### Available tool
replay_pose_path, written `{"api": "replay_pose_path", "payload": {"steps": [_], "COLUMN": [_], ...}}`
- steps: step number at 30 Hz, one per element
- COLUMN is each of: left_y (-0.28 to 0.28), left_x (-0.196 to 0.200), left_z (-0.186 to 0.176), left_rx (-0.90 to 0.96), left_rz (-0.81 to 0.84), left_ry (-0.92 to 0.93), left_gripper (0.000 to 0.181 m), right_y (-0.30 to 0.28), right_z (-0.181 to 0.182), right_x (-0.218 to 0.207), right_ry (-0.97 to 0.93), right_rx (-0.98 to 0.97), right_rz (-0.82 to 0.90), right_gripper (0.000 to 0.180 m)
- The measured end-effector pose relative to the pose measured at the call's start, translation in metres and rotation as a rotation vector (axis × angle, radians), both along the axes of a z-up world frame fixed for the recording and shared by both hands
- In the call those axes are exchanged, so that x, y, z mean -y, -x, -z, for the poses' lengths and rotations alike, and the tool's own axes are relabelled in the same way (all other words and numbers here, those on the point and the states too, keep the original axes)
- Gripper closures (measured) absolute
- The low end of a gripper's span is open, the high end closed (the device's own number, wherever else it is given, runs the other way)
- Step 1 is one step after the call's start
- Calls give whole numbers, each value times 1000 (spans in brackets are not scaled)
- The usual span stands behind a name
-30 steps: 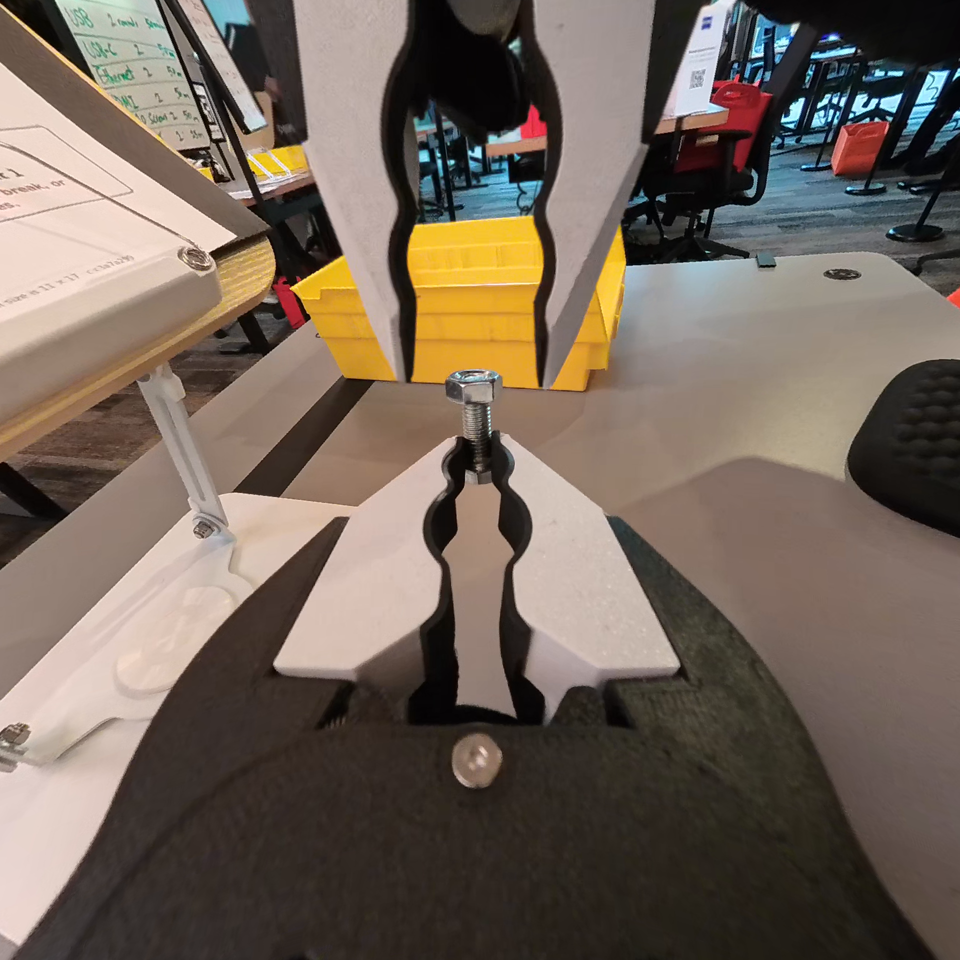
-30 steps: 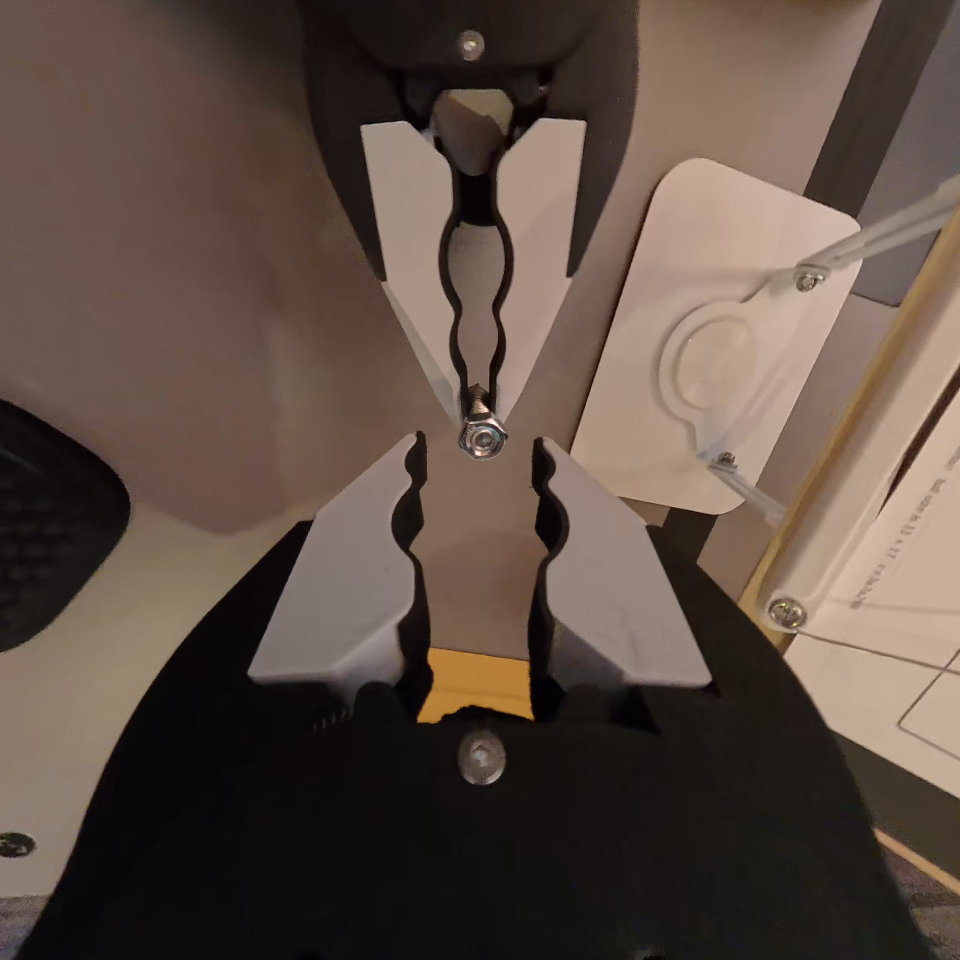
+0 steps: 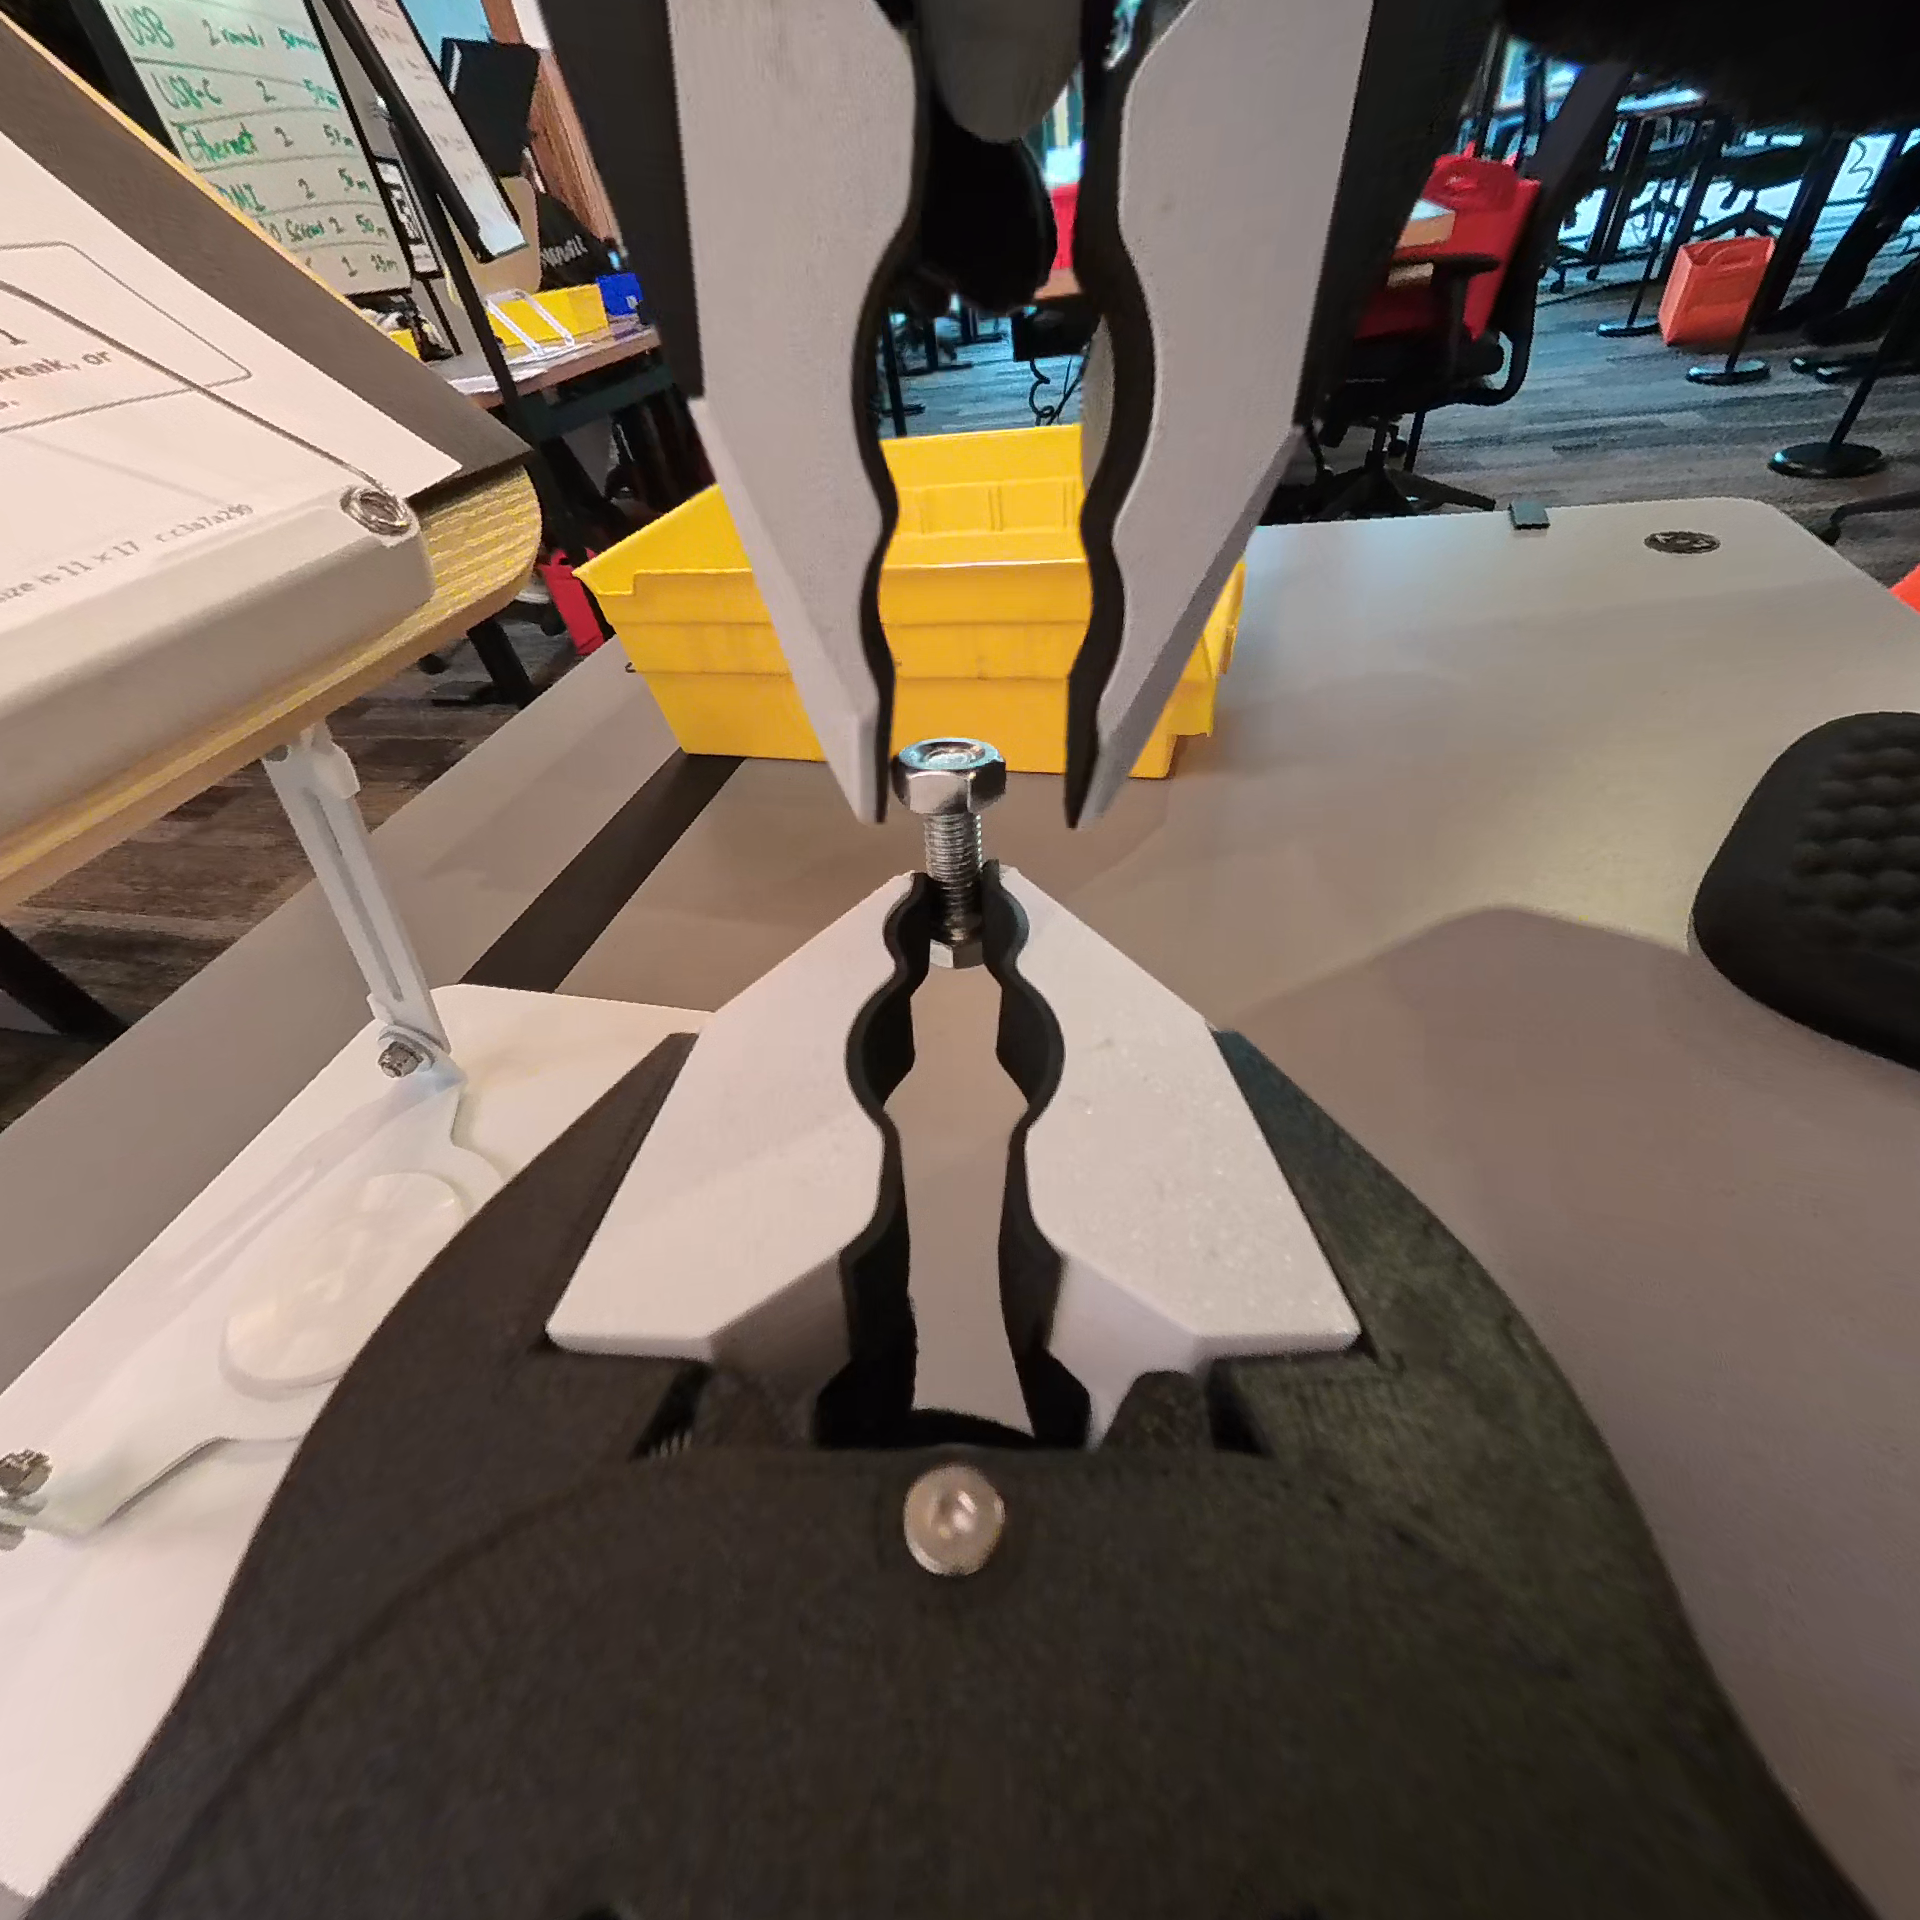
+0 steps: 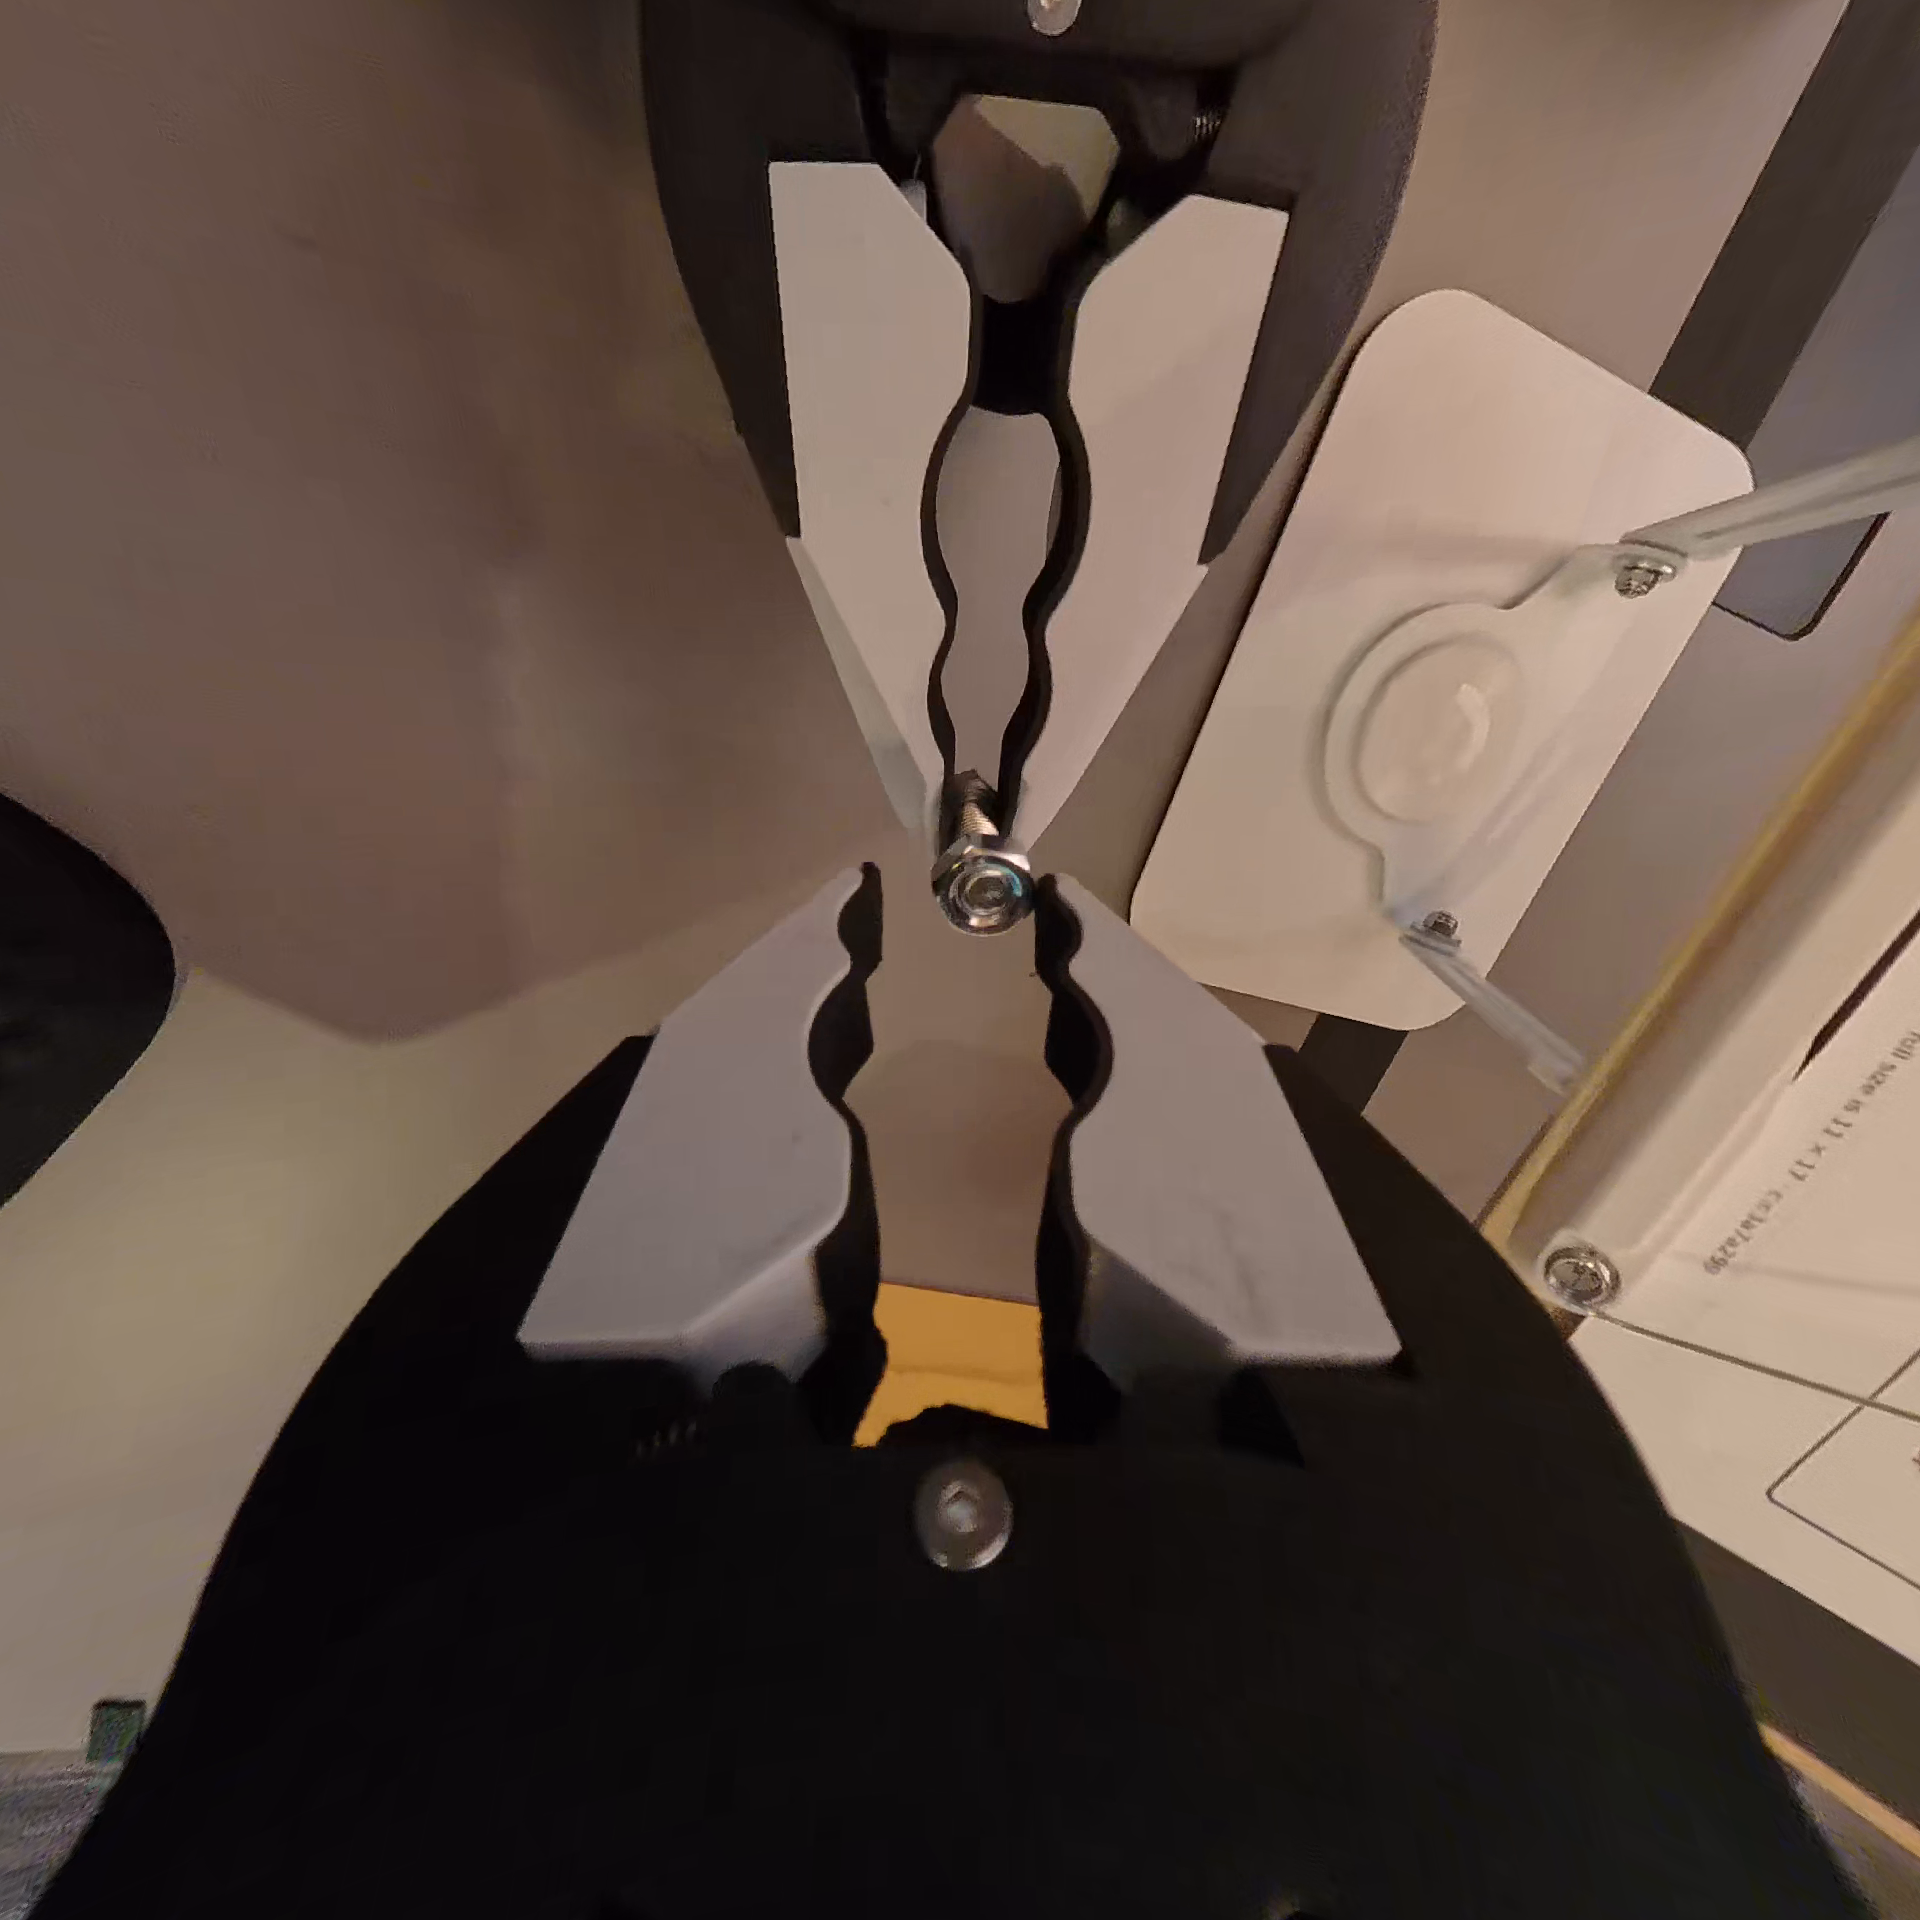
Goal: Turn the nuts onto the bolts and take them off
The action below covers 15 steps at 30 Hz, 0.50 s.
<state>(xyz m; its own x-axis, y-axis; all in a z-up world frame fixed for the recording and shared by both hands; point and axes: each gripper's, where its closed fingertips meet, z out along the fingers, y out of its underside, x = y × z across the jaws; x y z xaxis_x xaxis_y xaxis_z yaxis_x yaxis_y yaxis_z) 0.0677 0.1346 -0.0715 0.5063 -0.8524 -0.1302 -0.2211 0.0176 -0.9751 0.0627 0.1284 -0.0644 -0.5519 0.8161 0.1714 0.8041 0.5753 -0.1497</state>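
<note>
1. Steel hardware sits between the two tools: a zinc-bright bolt stands upright above the grey tabletop, with a nut at its upper end.
2. The left tool is closed on the lower shank of the bolt, its wavy black pads pinching the threads; a hex piece shows at the bottom, just inside the pads.
3. The right tool comes down from above with its jaws apart, straddling the nut. One finger looks to be touching or nearly touching a flat; the other stands clear.
4. Behind them a yellow bin rests on the tabletop, a black wrist rest lies off to one side, and a white stand base to the other.
5. Handling, as I judge it: the pieces are small, rigid and light, but smooth-plated, so the flats will slip under a weak pinch. Best purchase is across two opposite flats of the nut, fingers square to the shank.
6. Threads give the lower grip some bite, yet the bolt could spin with the nut unless that hold is firm.
</note>
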Motion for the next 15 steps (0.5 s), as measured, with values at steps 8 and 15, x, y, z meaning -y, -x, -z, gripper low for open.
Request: {"api": "replay_pose_path", "payload": {"steps": [8, 15], "left_y": [0, -1], "left_x": [-1, 0], "left_z": [2, 2], "left_rx": [-8, -11], "left_rz": [-6, -1], "left_ry": [1, -3], "left_gripper": [173, 173], "right_y": [4, 6], "right_z": [1, 1], "right_x": [-1, -4], "right_ry": [220, 288], "right_rx": [2, -38], "right_rz": [369, 421], "right_gripper": [162, 136]}}
